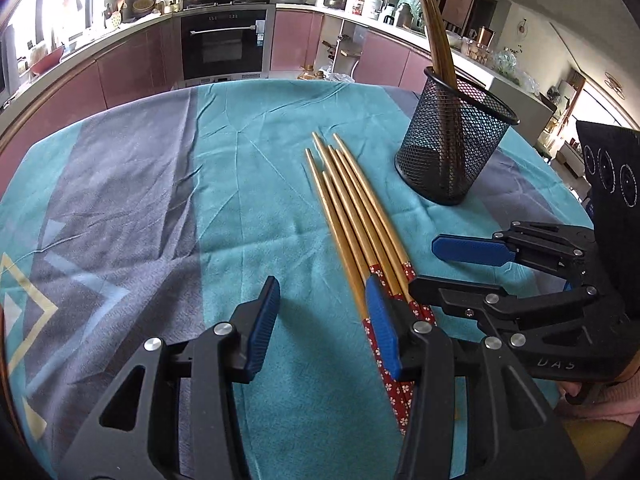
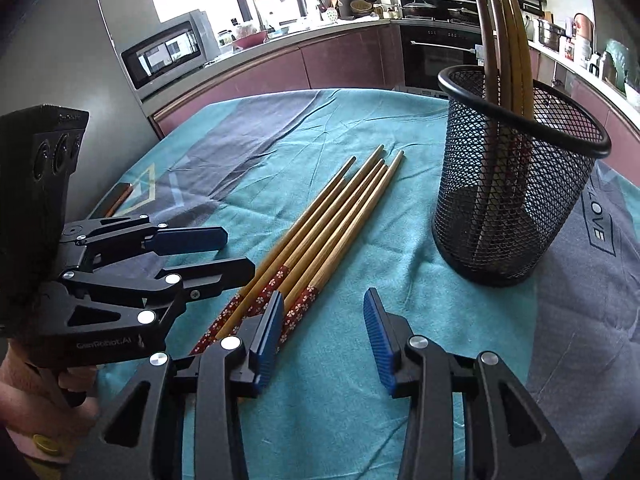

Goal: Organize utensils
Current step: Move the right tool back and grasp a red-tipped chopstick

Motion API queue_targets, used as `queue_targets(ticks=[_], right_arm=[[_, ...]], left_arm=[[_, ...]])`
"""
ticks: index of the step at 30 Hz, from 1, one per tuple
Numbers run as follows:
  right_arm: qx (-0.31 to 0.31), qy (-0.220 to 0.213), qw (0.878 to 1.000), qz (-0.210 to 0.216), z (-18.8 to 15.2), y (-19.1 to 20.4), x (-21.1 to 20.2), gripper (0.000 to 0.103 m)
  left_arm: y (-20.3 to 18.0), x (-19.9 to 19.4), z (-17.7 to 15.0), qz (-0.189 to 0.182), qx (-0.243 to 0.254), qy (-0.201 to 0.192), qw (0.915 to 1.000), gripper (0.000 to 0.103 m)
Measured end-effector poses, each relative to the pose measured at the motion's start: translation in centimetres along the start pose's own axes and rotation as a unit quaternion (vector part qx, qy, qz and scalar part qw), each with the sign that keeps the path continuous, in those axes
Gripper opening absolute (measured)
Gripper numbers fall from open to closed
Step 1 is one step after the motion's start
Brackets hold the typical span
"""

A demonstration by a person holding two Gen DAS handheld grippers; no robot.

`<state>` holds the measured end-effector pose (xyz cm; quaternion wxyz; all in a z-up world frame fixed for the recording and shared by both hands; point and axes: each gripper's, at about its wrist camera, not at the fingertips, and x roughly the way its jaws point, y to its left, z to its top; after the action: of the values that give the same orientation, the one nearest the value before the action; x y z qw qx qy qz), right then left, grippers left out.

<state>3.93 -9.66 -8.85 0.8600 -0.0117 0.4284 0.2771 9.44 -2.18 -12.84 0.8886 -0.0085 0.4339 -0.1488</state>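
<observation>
Left wrist view
- Left tongs [image 1: 326, 300]: partly open, with nothing between the two blue pads. The right pad is over the red ends of the sticks; I cannot tell if it touches them.
- Right tongs [image 1: 452, 268]: they come in from the right side, turned sideways. One blue pad is on top and one black finger is below it. They are partly open and hold nothing. The lower finger tip is just beside the red ends.
- Chopsticks [image 1: 352, 216]: six lie flat, side by side, on the cloth. The thin tips point away and the red flower ends are near the tongs.
- Cup [image 1: 456, 140]: a black mesh cup, upright, to the right of and behind the loose sticks. A few brown sticks stand in it.
- Counter [image 1: 240, 184]: it has a teal and grey cloth on it.

Right wrist view
- Right tongs [image 2: 324, 320]: partly open, and only cloth shows in the gap. The left pad is over the red ends.
- Left tongs [image 2: 236, 256]: they come in from the left and are partly open and empty.
- Hand [image 2: 48, 396]: it holds the handle of the left tongs.
- Chopsticks [image 2: 332, 208]: they lie between the two tongs.
- Cup [image 2: 516, 176]: upright on the right, apart from the loose sticks.
</observation>
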Motion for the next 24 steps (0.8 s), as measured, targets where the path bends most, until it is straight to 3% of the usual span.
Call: queue_targets(ticks=[24], right_arm=[[0.0,0.01,0.999,-0.038,0.5,-1.0,0.3,0.034]], left_arm=[[-0.2,1.3,0.8,0.013,0.021,0.008,0.9997,0.041]])
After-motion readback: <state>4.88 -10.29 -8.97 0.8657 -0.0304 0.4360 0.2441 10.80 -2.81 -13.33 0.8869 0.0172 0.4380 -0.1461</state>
